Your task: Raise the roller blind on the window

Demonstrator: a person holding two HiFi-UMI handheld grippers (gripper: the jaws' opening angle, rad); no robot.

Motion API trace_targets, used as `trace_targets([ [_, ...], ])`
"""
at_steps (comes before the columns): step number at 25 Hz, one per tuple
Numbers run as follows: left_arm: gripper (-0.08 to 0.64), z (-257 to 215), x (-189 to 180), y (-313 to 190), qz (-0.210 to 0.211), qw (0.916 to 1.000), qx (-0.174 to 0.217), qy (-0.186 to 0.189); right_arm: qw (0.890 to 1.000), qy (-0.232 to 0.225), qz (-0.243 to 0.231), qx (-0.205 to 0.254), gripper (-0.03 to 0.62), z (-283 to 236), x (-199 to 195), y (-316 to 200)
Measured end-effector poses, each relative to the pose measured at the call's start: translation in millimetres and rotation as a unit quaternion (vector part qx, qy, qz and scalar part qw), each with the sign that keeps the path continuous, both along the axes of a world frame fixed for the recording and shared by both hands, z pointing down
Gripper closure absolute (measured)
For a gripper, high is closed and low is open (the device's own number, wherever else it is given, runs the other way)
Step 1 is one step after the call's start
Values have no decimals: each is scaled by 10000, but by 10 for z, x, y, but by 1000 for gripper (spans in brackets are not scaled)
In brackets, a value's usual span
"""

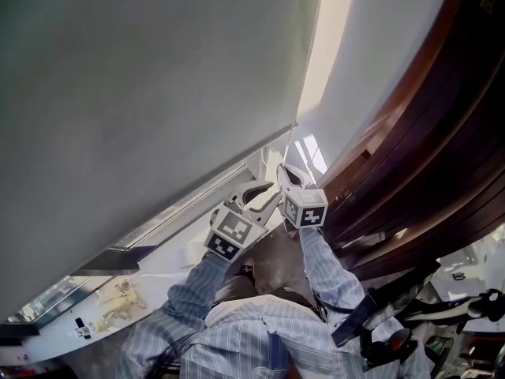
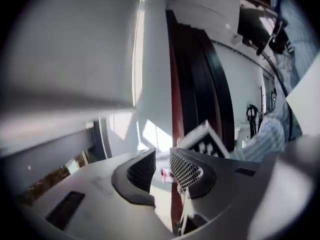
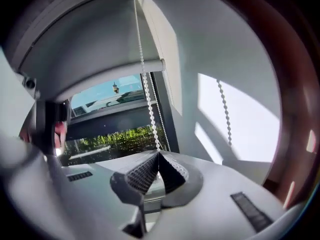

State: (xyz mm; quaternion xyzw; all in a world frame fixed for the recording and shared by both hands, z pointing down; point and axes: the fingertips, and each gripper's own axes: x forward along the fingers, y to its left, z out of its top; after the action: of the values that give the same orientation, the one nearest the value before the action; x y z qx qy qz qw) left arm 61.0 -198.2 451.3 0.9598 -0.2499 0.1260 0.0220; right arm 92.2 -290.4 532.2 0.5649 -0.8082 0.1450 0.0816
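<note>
The bead chain (image 3: 148, 96) is pinched between the closed jaws of the right gripper (image 3: 159, 156) and runs straight up from their tips. Just beside it, the left gripper (image 2: 162, 170) is held with its jaws apart. Beyond and above both, the roller blind (image 1: 142, 93) is seen lowered over most of the window (image 3: 115, 134).

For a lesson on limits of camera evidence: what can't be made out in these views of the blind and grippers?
Head view: roller blind top, cut off by the upper edge.
Head view: pale objects on the sill, too small.
Left gripper view: red thing beyond the open left gripper, blurred.
Right gripper view: bead chain below the right gripper, hidden by its shut jaws.
</note>
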Motion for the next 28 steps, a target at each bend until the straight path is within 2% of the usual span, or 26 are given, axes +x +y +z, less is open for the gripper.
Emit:
trace_targets([
  [2,474,-546,-1,-102,8,9971,236,727,9997,228,-91,68,588,-9,-59,14],
  [4,473,-1041,-33,-227,-77,9873,377,1539,9990,391,-157,133,587,-8,-127,41],
  [5,473,-1245,-38,-303,-156,9837,533,1708,9991,375,-160,140,587,-4,-147,52],
  [8,472,-1737,41,-542,-335,9802,1132,1587,9993,285,-197,119,587,3,-203,88],
  [10,472,-1987,140,-659,-329,9789,1257,1580,9991,298,-268,103,586,19,-254,122],
  [16,474,-2203,202,-897,-661,9772,1283,1558,9995,270,-178,43,588,30,-234,155],
  [20,474,-2303,48,-829,-832,9710,1452,1705,9993,345,-130,5,588,67,-175,164],
  [25,474,-2504,105,-809,-484,9689,1322,2036,9992,397,-99,27,587,98,-164,186],
  [28,474,-2644,172,-789,-378,9651,1418,2167,9990,416,-138,24,588,108,-201,201],
])
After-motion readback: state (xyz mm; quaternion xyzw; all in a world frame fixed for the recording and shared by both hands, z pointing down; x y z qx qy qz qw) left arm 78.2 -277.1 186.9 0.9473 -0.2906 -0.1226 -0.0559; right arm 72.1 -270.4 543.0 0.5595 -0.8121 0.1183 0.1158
